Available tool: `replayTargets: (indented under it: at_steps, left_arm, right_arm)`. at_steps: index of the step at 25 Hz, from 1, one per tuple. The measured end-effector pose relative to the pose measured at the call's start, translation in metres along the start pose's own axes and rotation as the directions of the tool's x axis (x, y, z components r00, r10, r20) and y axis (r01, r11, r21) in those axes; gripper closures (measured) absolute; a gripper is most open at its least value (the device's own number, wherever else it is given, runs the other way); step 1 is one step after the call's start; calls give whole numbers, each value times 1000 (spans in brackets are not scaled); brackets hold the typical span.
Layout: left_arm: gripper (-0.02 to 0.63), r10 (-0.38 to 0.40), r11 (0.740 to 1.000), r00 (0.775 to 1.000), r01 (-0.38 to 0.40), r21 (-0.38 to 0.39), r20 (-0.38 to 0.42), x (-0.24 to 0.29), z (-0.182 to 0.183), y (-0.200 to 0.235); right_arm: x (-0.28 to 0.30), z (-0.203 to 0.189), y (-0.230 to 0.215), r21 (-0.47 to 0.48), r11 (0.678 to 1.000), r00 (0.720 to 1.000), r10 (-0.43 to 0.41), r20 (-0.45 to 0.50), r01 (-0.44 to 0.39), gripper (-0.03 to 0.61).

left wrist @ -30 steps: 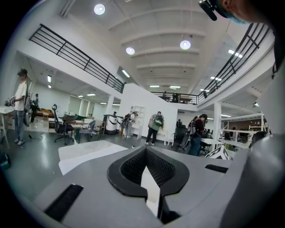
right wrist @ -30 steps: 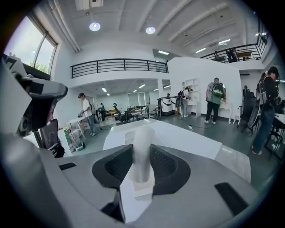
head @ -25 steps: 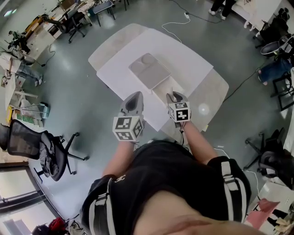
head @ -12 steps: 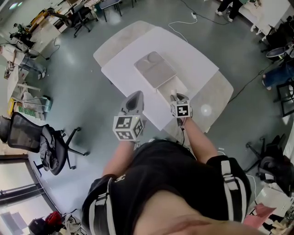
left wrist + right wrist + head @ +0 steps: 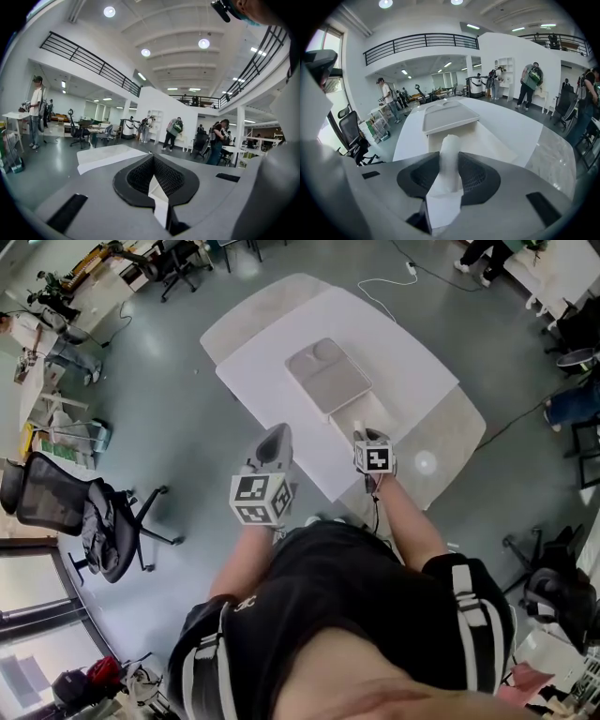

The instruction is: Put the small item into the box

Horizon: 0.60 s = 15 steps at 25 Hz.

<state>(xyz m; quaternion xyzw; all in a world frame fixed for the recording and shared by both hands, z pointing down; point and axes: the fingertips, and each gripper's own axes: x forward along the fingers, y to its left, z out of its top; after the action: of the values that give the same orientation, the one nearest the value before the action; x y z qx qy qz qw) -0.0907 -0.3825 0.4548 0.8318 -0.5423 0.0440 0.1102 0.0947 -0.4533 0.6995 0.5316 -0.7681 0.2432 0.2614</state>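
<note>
A small white cylindrical item (image 5: 450,157) stands clamped between the dark pads of my right gripper (image 5: 450,176), which is shut on it. That gripper (image 5: 366,437) hovers at the near end of the open beige box (image 5: 359,418), whose grey lid (image 5: 328,377) lies flat behind it on the white table (image 5: 412,371). In the right gripper view the box opening (image 5: 487,138) lies just ahead of the item, with the lid (image 5: 448,116) beyond. My left gripper (image 5: 273,448) hangs off the table's near left edge, jaws shut with nothing in them (image 5: 154,185).
The table's rounded marbled ends (image 5: 441,456) stick out beyond the white top. An office chair (image 5: 84,521) stands on the floor at the left. A cable (image 5: 389,285) runs across the floor behind the table. People and desks fill the hall's far side (image 5: 176,133).
My right gripper has moved forward with the white item, up to the near end of the box. The left gripper has stayed where it was.
</note>
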Motion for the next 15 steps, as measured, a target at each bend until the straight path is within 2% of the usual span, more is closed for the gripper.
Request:
replayTargets:
  at_steps: [6,15]
  left_arm:
    - [609,19,1000,1000,-19,-6,0,-5,0,14]
    - [609,18,1000,1000,-18,-6,-1,-6,-2,12]
  right_arm:
    - [8,1,4,8,1000,1000,-19,-9,19,456]
    - [13,0,3,34,999,1000,-20,-22,21,456]
